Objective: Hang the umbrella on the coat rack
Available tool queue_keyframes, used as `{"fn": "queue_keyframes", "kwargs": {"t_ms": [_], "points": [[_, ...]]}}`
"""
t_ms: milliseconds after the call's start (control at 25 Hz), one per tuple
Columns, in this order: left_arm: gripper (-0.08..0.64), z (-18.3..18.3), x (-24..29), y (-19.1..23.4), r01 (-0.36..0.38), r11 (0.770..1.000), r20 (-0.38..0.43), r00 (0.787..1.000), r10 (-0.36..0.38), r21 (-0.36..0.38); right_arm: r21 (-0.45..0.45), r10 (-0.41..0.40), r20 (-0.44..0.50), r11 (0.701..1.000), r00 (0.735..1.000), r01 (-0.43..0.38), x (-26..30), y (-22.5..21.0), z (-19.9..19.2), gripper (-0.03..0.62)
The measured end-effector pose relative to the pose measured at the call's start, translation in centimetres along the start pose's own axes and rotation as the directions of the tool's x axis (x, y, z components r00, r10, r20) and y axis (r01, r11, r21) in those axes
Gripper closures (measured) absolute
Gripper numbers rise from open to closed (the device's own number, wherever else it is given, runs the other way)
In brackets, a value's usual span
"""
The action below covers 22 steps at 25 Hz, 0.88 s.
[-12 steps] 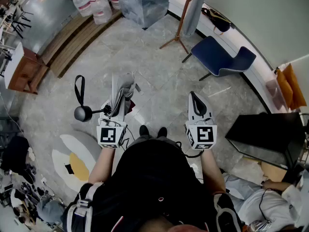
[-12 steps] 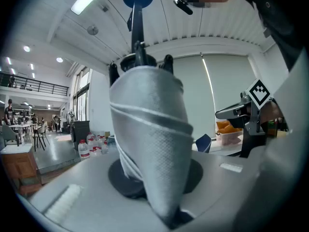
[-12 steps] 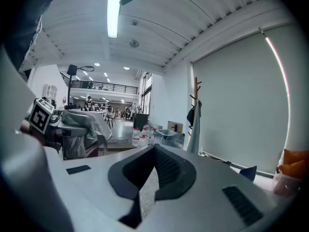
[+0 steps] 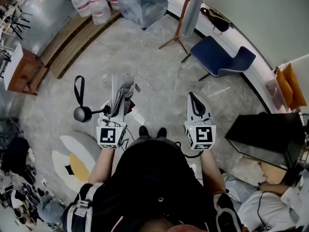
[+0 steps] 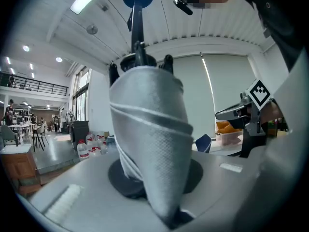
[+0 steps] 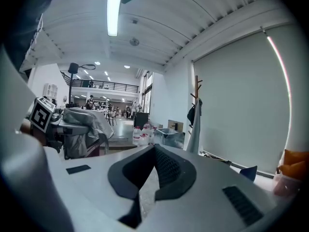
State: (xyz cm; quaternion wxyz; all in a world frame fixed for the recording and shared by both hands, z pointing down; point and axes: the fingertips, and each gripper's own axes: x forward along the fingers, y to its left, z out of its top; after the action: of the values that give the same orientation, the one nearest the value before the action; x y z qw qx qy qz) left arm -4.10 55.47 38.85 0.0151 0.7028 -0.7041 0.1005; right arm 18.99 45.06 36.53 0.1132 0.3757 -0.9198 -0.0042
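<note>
Little has changed over the last half second: both grippers sit low before the person as they did; the view has barely crept. Left gripper (image 4: 116, 111) jaws pinched tight on the folded grey umbrella (image 4: 121, 92), its round handle (image 4: 82, 113) out to the left; right gripper (image 4: 196, 103) jaws closed together, nothing between. Coat rack (image 4: 182, 18) stands well apart across the floor (image 4: 145, 62); the carry has likely hardly begun. No legible writing; only square markers on the cubes (image 4: 112, 135).
</note>
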Motion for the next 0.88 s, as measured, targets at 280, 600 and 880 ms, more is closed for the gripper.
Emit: {"fn": "queue_keyframes", "kwargs": {"t_ms": [280, 600, 880], "points": [[0.518, 0.1, -0.3, -0.1, 0.014, 1.0, 0.006, 1.0, -0.014, 0.005, 0.0, 0.007, 0.025, 1.0, 1.0, -0.007, -0.3, 0.5, 0.2, 0.589], [0.518, 0.9, 2.7, -0.6, 0.03, 1.0, -0.002, 1.0, -0.03, 0.005, 0.02, 0.035, 0.03, 0.999, 0.999, -0.035, 0.1, -1.9, -0.7, 0.589], [0.518, 2.2, 9.2, -0.2, 0.085, 0.996, -0.009, 0.996, -0.085, -0.002, 0.019, 0.065, 0.013, 0.998, 0.998, -0.066, 3.0, -5.0, -1.0, 0.589]]}}
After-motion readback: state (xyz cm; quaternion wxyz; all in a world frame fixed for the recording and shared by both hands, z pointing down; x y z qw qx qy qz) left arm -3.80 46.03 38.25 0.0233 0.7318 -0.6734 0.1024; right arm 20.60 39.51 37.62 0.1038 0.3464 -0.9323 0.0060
